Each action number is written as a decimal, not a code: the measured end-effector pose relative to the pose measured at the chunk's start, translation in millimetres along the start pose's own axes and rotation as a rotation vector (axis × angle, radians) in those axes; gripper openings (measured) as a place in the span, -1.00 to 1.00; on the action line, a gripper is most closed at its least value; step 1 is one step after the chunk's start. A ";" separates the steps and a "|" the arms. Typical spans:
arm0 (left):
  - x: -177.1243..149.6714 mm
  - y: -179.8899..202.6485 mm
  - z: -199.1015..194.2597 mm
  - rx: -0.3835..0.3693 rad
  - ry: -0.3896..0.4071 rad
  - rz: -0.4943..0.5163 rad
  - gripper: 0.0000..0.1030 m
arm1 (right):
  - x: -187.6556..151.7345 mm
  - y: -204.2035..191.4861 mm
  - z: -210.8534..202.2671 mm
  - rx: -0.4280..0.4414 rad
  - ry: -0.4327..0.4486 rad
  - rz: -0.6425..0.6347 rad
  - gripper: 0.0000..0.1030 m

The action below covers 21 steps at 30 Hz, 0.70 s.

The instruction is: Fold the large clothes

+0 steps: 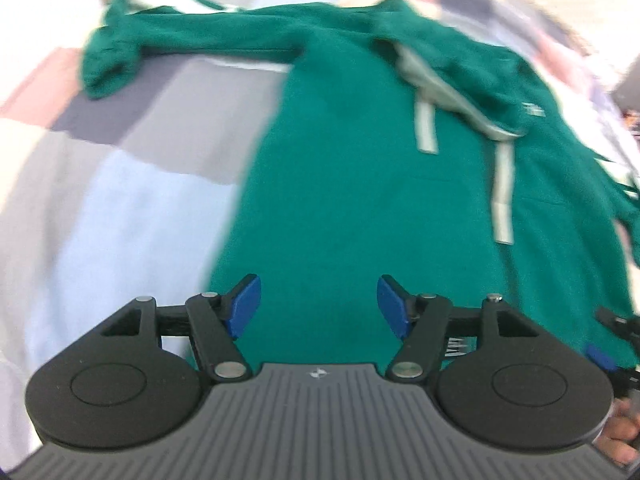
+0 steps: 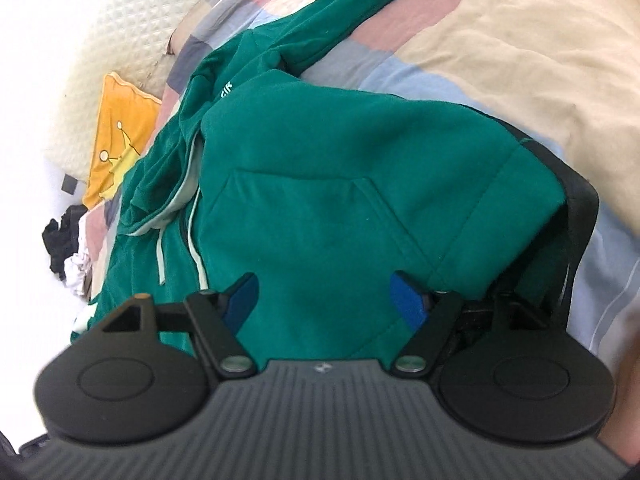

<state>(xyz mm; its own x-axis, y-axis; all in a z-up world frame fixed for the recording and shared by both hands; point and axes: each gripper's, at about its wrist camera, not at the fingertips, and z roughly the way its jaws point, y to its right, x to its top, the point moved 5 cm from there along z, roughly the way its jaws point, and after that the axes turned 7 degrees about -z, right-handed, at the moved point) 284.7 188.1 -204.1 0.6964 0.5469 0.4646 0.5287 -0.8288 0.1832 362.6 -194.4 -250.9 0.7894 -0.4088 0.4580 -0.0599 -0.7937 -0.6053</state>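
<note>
- Your left gripper (image 1: pixel 319 305) hovers over the lower body of the green hoodie (image 1: pixel 360 184); its blue fingers (image 1: pixel 244 306) stand well apart with nothing between them, only cloth below.
- The hoodie lies on a patchwork bed cover (image 1: pixel 120 184), front up, so its drawstrings (image 1: pixel 502 196) and hood face you. One sleeve (image 1: pixel 192 36) stretches out to the left, flat and away from the body, probably so it can be folded in across the chest.
- In the right wrist view, the hem half is doubled up over the chest, with the front pocket (image 2: pixel 316 216) on top. That suggests the fold is partly made.
- Your right gripper (image 2: pixel 324 300) sits above that pocket with its fingers (image 2: pixel 408 300) spread wide and gripping nothing; the fabric lies loose beneath them.
- An orange cushion (image 2: pixel 120 136) and a white pillow (image 2: pixel 120 48) rest beyond the hoodie, clear of the folding area.
</note>
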 end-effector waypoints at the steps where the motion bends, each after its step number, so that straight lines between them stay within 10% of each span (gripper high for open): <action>1: 2.6 -8.4 2.9 0.029 -0.007 -0.013 0.38 | 0.0 0.0 -0.3 0.000 0.001 0.003 0.45; 7: 1.2 -40.2 22.2 0.159 -0.022 -0.029 0.54 | 0.6 1.9 -4.2 -0.003 0.014 0.005 0.45; 21: -15.9 -34.9 41.6 0.119 -0.116 -0.033 0.54 | -0.1 1.7 -6.6 0.004 0.026 0.010 0.47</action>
<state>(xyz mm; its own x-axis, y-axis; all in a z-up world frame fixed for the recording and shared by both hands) 275.4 213.3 -253.9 0.7256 0.5892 0.3555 0.6009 -0.7943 0.0898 358.4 -198.7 -247.7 0.7724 -0.4286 0.4687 -0.0651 -0.7875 -0.6128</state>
